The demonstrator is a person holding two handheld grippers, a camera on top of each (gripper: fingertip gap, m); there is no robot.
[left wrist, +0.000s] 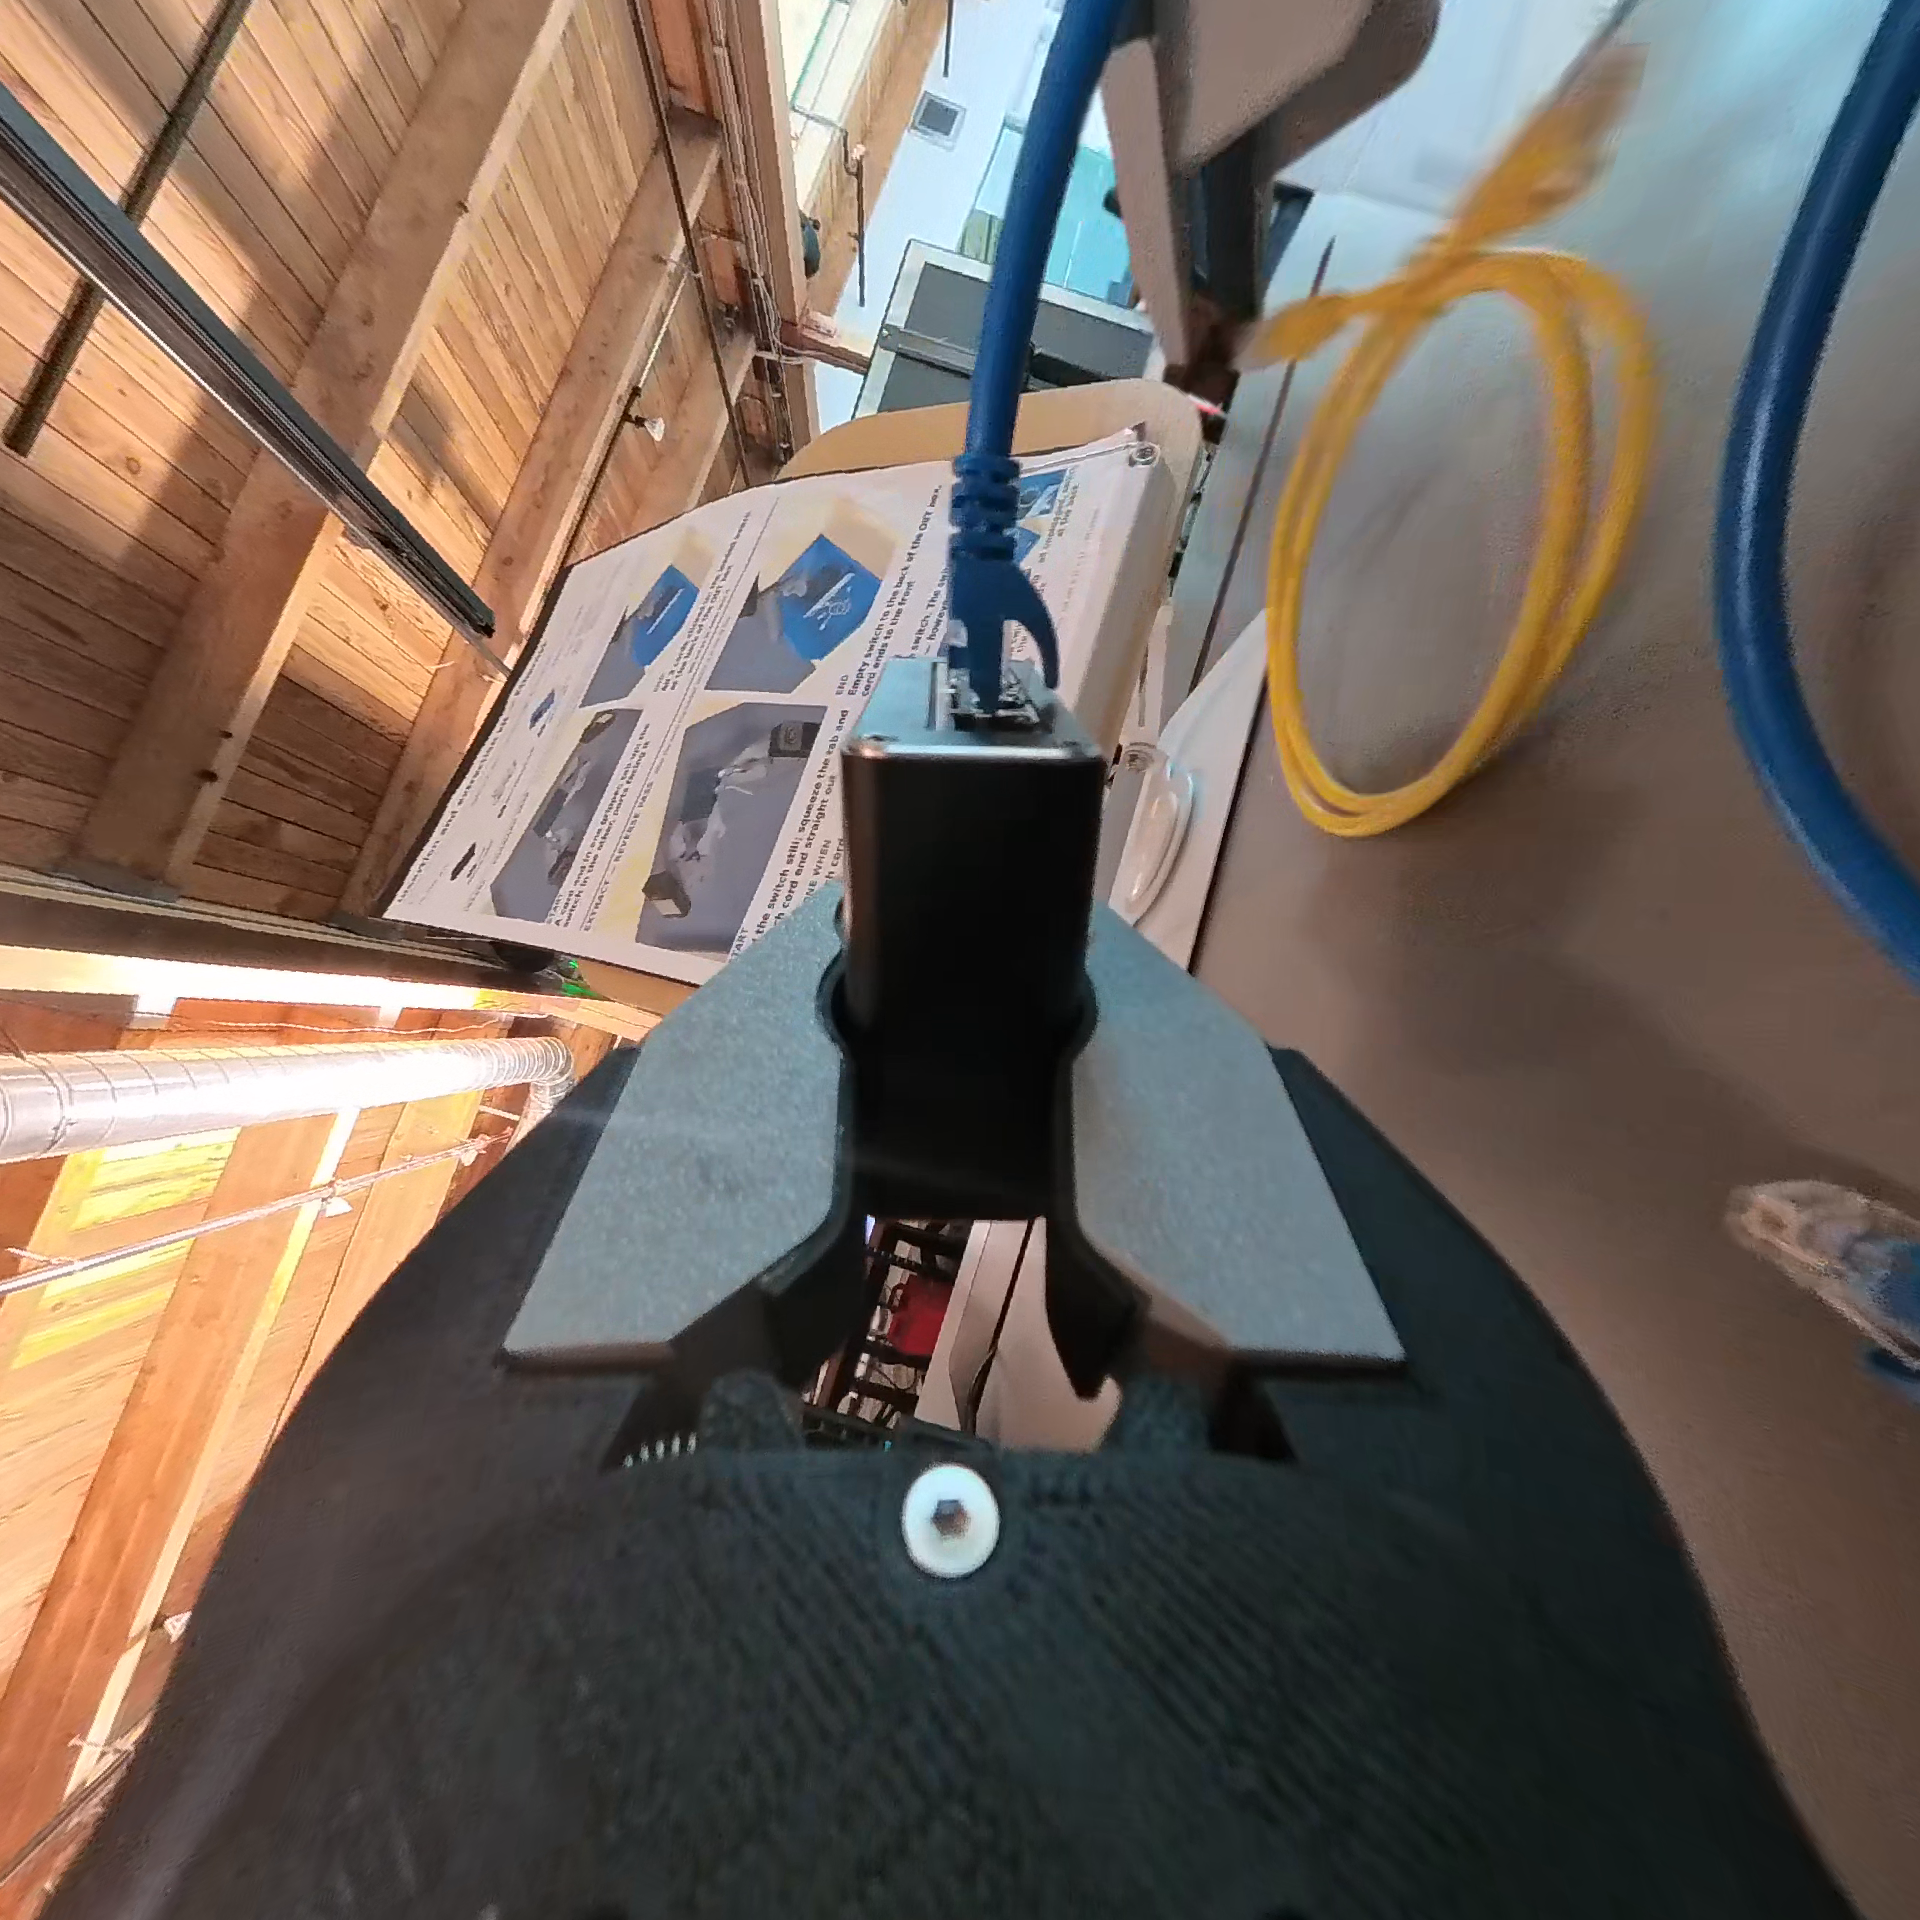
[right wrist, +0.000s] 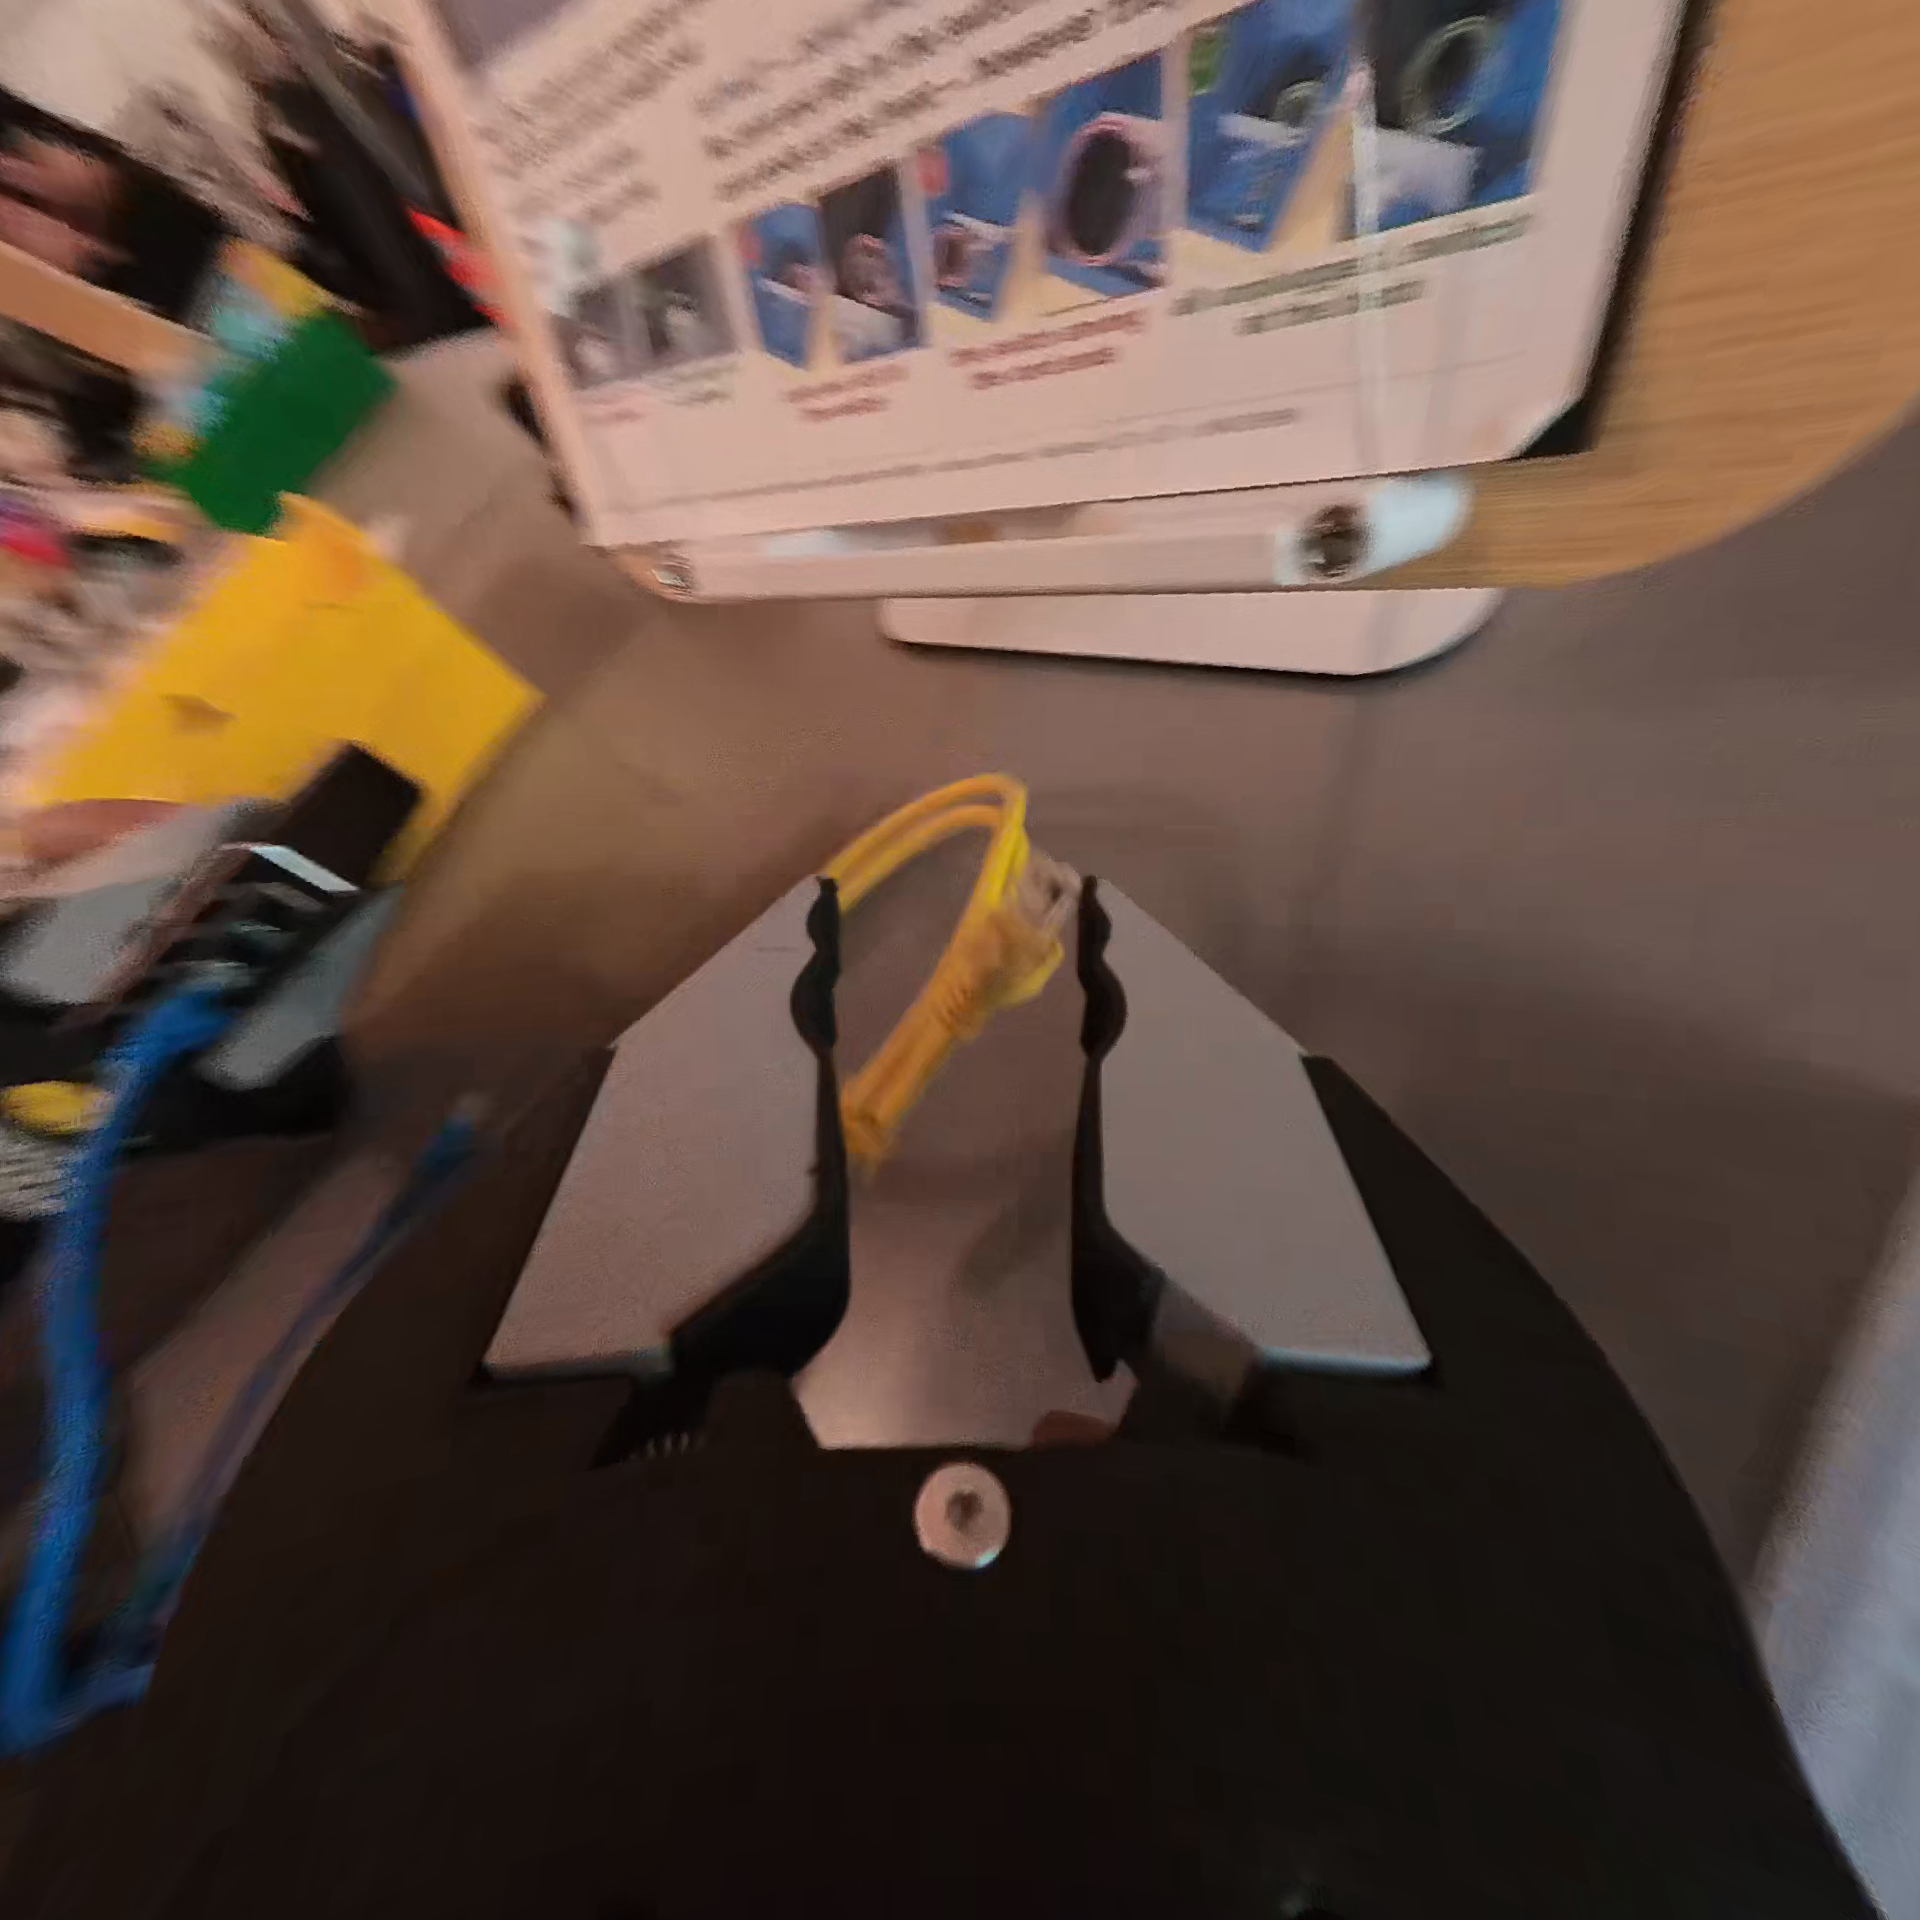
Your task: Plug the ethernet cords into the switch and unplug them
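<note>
In the left wrist view my left gripper (left wrist: 966, 966) is shut on a black switch (left wrist: 971, 914) and holds it up off the table. A blue ethernet cord (left wrist: 1013, 312) is plugged into the switch's far end, its plug (left wrist: 987, 634) seated in a port. A coiled yellow ethernet cord (left wrist: 1455, 540) lies on the grey table. In the blurred right wrist view my right gripper (right wrist: 954, 935) is open, with the yellow cord's plug end (right wrist: 987, 977) lying on the table between the fingers. The left gripper with the switch (right wrist: 260, 935) and the blue cord (right wrist: 73, 1247) show at the left.
An instruction poster on a board (left wrist: 727, 707) stands at the table's far side, also in the right wrist view (right wrist: 1039, 312). A yellow box (right wrist: 281, 686) and a green object (right wrist: 270, 426) sit at the left. The blue cord's free plug (left wrist: 1829, 1257) lies on the table.
</note>
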